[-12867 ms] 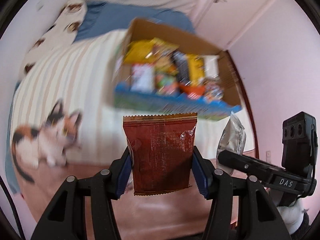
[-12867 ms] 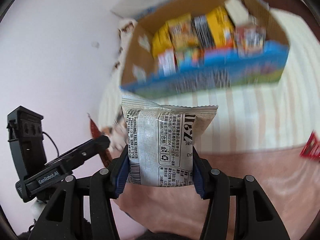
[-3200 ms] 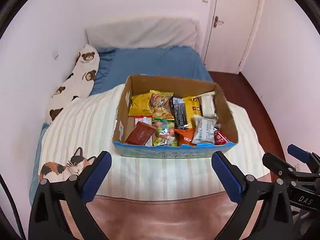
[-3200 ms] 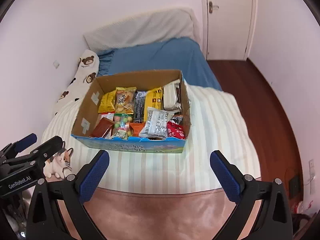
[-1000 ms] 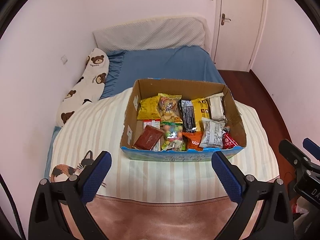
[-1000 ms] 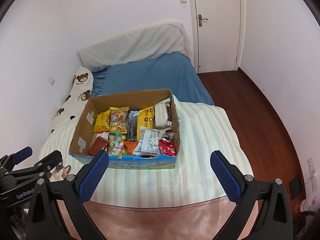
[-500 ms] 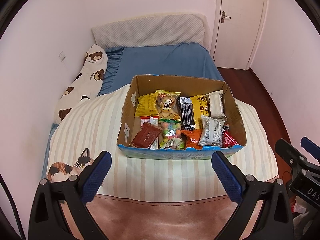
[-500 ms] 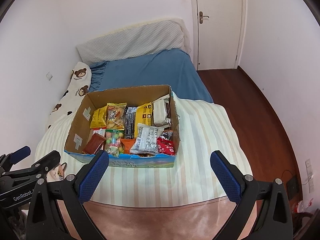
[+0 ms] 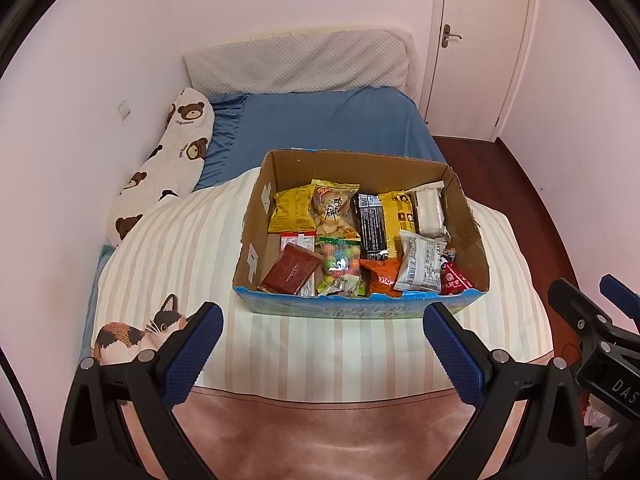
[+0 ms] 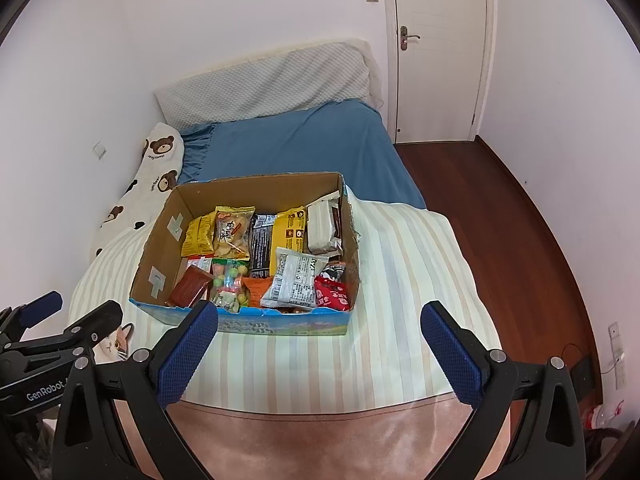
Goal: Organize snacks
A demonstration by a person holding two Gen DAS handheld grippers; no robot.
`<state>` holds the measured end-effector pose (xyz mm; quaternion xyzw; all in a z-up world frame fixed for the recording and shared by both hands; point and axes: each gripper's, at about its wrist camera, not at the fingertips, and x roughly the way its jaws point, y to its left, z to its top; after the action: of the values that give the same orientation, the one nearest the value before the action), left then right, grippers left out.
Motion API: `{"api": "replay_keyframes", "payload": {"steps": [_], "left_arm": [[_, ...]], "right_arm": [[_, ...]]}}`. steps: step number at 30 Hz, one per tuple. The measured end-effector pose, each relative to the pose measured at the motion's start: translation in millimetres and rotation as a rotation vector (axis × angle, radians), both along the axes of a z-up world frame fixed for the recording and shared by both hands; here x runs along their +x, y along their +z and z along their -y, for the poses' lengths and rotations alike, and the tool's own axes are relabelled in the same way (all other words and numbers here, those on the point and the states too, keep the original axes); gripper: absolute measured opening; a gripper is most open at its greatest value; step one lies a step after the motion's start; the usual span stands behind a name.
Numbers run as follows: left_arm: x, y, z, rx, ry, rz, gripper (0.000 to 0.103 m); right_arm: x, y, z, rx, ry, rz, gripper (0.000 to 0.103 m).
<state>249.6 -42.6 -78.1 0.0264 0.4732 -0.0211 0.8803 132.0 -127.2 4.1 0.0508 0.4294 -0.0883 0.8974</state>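
While both grippers' jaws gape empty, the snack box point(image 9: 360, 308) sits unobstructed on the striped blanket point(image 9: 180, 240).

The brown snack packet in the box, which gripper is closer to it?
Left. The brown snack packet lies at the box's front left corner, ahead of the left gripper; the right gripper is off to its right.

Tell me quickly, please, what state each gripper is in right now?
Left gripper: open, holding nothing.
Right gripper: open, holding nothing.
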Motion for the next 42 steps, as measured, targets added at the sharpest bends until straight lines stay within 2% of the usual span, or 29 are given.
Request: {"api": "replay_keyframes", "payload": {"steps": [42], "left_arm": [[-2.3, 4.5, -1.8, -0.005, 0.002, -0.008, 0.103]], "right_arm": [[-0.8, -0.7, -4.6, -0.007, 0.016, -0.011, 0.103]]}}
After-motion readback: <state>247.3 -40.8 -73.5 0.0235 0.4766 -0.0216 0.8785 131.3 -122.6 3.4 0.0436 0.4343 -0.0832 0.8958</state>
